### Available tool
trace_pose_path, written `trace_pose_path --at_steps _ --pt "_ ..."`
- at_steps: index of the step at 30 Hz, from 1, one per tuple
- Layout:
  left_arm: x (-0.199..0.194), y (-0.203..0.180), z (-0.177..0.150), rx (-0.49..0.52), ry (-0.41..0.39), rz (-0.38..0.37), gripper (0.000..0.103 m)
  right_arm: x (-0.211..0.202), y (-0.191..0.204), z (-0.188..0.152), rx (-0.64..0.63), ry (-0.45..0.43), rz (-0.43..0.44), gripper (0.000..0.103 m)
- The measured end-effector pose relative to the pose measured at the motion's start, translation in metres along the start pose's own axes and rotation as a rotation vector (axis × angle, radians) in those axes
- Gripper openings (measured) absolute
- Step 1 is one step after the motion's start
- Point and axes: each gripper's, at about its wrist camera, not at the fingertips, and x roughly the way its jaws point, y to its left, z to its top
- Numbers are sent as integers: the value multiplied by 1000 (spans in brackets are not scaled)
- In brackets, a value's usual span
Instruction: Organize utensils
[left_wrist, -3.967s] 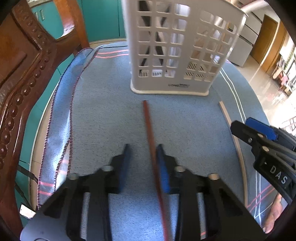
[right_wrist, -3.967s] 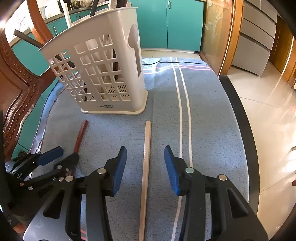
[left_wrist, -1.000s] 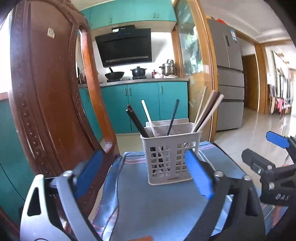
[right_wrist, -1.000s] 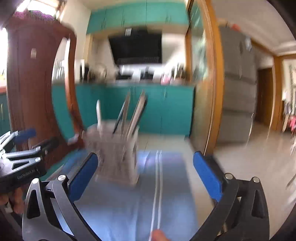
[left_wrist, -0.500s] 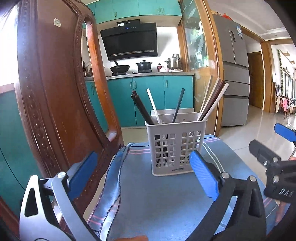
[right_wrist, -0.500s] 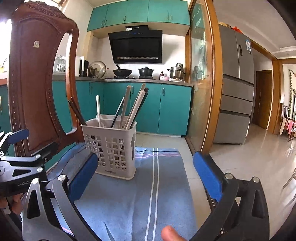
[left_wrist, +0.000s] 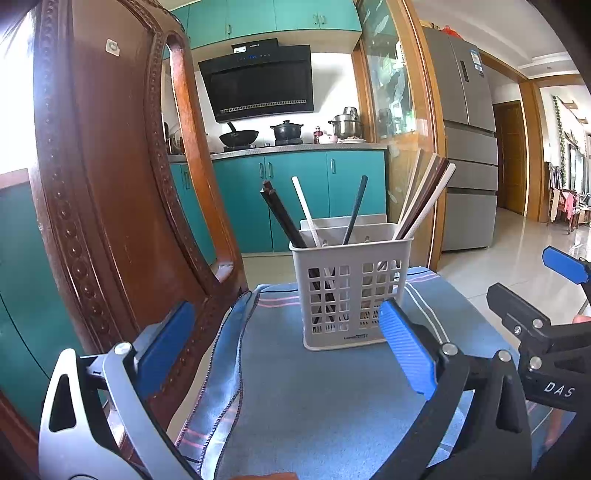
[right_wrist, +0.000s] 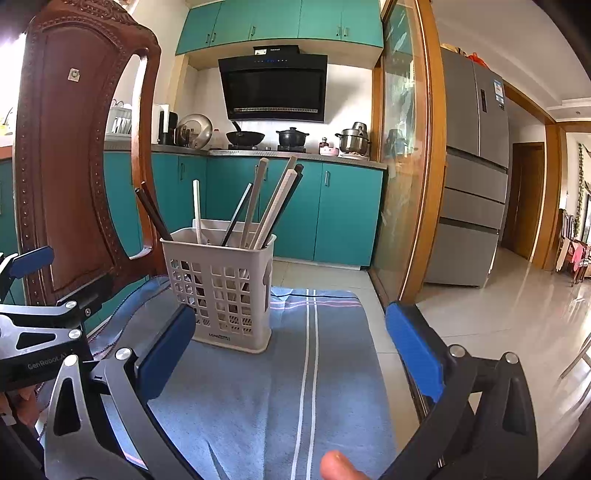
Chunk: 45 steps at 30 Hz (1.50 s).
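The left gripper (left_wrist: 288, 347) has its jaws spread wide, having just finished opening, with nothing between the blue pads (left_wrist: 406, 354); only cloth and the basket show in the gap. The right gripper (right_wrist: 291, 354) is also wide apart and empty. Each tool's base is cut off by the bottom edge of its own view, and each shows only partly at the side of the other's view. A fingertip (right_wrist: 338, 466) pokes in at the lower edge of the right view; the hand behind it is out of frame.

Ahead of both stands the white basket (left_wrist: 351, 295), upright on the blue cloth (left_wrist: 317, 398), apart from both tools. The chopsticks (left_wrist: 424, 199) stand in it, leaning outward in several directions; their lower ends are hard to follow behind the lattice, and which compartment each is in cannot be told. A carved chair back (left_wrist: 110, 184) fills the left, hiding part of the kitchen. The table under the cloth is covered.
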Motion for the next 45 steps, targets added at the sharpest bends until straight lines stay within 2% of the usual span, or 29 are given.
trace_pose_path --at_steps 45 --pt "0 -4 -4 -17 14 5 100 -1 2 0 -3 -3 3 100"
